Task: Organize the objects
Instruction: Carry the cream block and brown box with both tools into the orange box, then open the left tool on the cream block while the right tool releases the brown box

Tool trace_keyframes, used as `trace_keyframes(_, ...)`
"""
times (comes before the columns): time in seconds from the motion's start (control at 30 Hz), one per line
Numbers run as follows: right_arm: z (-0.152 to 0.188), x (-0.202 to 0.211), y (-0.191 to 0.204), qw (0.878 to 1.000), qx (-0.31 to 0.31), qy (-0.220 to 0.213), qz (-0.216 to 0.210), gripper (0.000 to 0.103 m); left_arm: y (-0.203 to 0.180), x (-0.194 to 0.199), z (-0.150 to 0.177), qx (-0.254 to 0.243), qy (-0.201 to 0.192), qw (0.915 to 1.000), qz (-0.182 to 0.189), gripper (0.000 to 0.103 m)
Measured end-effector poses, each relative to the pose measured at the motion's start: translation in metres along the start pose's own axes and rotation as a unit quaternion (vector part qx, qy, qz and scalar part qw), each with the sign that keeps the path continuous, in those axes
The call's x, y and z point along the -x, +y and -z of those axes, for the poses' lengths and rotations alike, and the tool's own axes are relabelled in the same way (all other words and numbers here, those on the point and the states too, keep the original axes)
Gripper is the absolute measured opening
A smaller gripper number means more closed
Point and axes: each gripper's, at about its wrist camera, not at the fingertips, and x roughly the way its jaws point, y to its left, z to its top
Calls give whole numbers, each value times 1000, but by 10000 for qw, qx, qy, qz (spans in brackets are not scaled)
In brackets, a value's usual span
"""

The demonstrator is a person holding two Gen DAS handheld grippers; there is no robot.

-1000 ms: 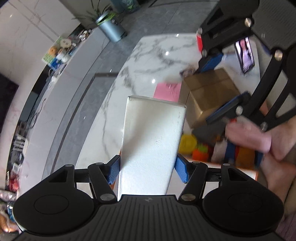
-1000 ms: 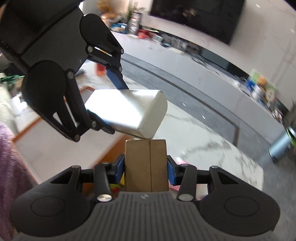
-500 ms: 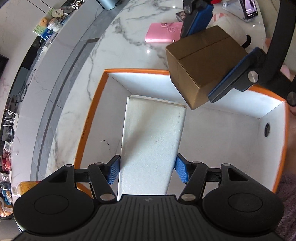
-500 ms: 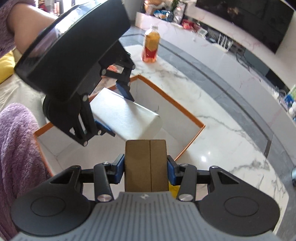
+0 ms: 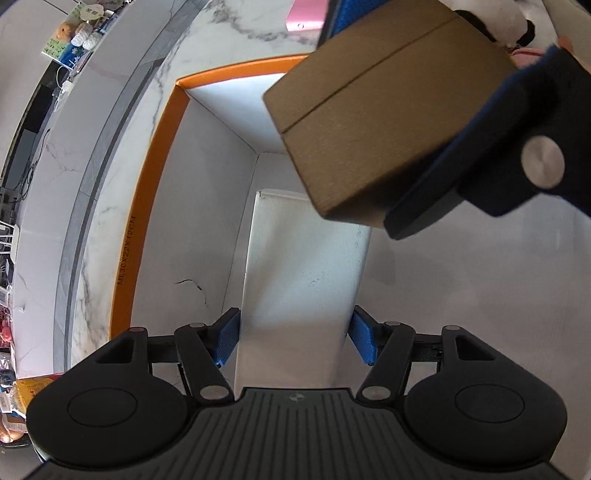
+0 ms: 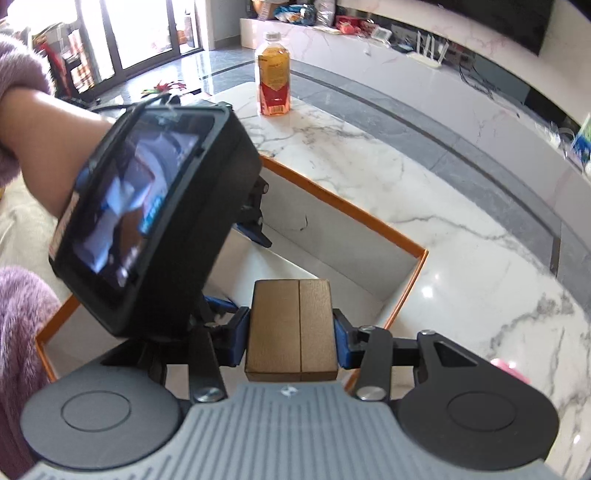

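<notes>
Home living room: marble table [image 6: 424, 206], TV console [image 6: 424, 62], glass doors [image 6: 122, 33]

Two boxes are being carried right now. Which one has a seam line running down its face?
The brown box, clamped in the right gripper: a dark seam splits its face. The white box in the left gripper is plain, over the orange-rimmed bin.

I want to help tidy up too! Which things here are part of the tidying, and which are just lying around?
Part of the tidying:
- white box, held in the left tool
- brown box, held in the right tool
- big orange-edged box, which both are held over

Just lying around:
- drink bottle on the marble table
- pink thing on the table
</notes>
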Motion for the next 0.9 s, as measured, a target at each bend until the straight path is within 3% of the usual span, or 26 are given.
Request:
trace_keyframes(0.27,6,-19,-5,9980,-551,274,125,47,4,-18,1,135,98,9994,-296,74)
trace_keyframes(0.6,5,-34,6,9974,-447,342,455,47,4,-25,3,116,108,9944,-1046,75)
trace_keyframes(0.73,1,-40,9,9950,-603,381,692,47,17,-25,3,581,20,9924,-1086,72)
trace_keyframes(0.9,-5,-51,15,9889,-814,397,1174,47,33,-6,11,1583,-240,9844,-736,64)
